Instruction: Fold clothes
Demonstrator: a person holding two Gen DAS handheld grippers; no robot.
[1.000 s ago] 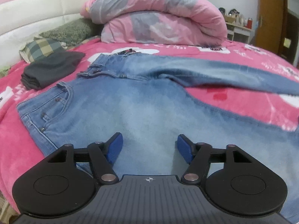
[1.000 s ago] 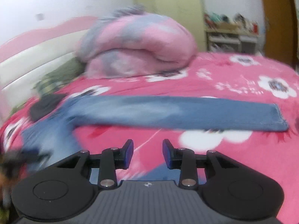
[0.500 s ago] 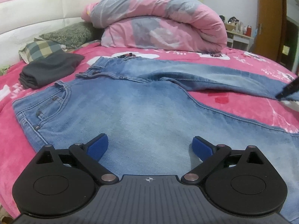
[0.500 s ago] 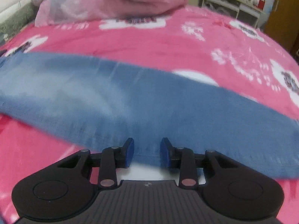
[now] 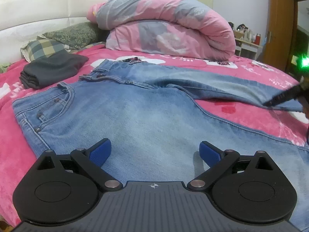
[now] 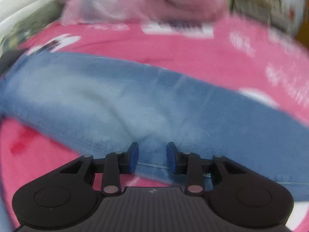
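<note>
Only the left view showed the waistband of the jeans (image 5: 135,116); the left claw (image 5: 155,151) gaped wide over them, while the right claw (image 6: 152,157) stood parted astride a denim fold on the pink bed (image 5: 251,116).

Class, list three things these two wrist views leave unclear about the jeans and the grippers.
1. Right wrist view: motion blur hides whether the right gripper actually pinches the jeans.
2. Left wrist view: the jeans' leg ends run off the right edge.
3. Left wrist view: the left gripper hides the denim beneath it.
</note>
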